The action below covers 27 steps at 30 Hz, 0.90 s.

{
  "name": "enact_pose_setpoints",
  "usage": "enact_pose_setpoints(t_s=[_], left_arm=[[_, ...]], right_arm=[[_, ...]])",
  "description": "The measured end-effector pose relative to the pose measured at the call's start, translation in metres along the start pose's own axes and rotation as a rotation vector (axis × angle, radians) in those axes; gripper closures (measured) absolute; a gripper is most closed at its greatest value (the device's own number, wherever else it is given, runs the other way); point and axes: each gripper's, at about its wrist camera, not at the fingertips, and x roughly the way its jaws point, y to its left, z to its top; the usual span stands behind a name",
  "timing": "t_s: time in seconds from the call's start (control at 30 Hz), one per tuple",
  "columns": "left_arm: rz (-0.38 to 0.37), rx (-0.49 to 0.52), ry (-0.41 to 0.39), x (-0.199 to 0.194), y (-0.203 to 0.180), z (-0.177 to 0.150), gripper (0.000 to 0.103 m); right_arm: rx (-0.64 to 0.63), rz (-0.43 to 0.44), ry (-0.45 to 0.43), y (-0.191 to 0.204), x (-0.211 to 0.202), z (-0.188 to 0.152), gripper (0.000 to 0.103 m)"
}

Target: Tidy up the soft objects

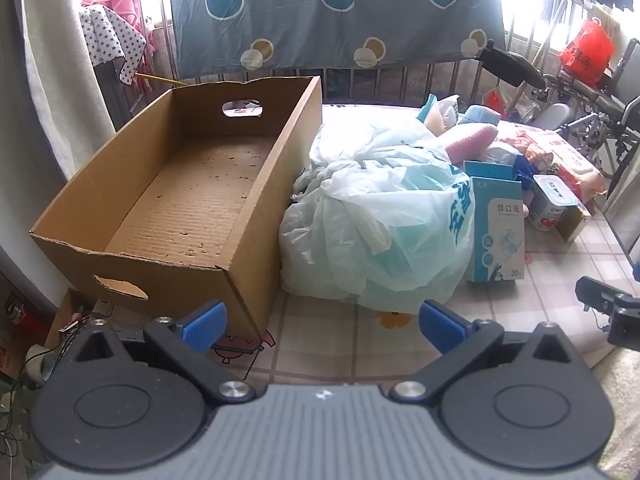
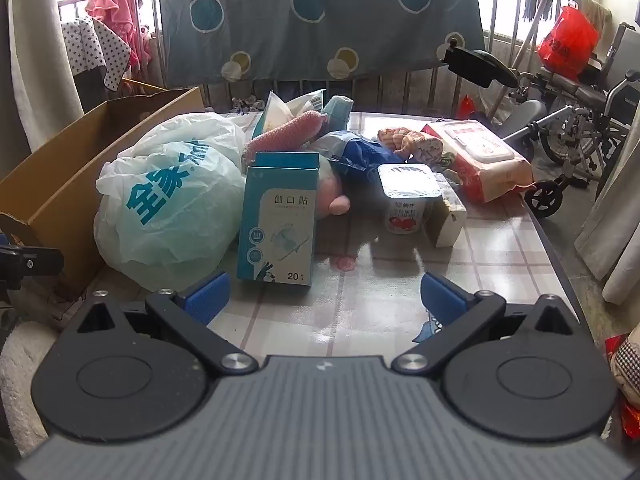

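Note:
An empty cardboard box (image 1: 192, 196) stands on the table at the left; its wall also shows in the right wrist view (image 2: 72, 168). Beside it lies a crumpled pale green plastic bag (image 1: 384, 216) (image 2: 168, 200). Behind the bag are a pink rolled towel (image 1: 472, 142) (image 2: 280, 134), a blue soft item (image 2: 338, 110) and a patterned cloth (image 2: 412, 142). My left gripper (image 1: 322, 326) is open and empty, just short of the box corner and bag. My right gripper (image 2: 324, 298) is open and empty, in front of a blue bandage carton (image 2: 276, 220).
A yoghurt cup (image 2: 406, 196), a small carton (image 2: 450, 220), a wet-wipes pack (image 2: 480, 156) and a blue pouch (image 2: 360, 152) lie on the tiled tablecloth (image 2: 480, 264). A dotted sheet (image 1: 332, 12) hangs behind. A wheelchair (image 2: 580, 128) stands at the right.

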Motion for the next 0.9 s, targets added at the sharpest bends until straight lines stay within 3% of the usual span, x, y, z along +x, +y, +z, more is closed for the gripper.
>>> enact_pose_setpoints(t_s=[0.9], left_arm=[[-0.053,0.055,0.03,0.0075,-0.0026,0.0014,0.0]], right_arm=[[-0.007,0.001,0.028,0.0031,0.006,0.0067,0.001]])
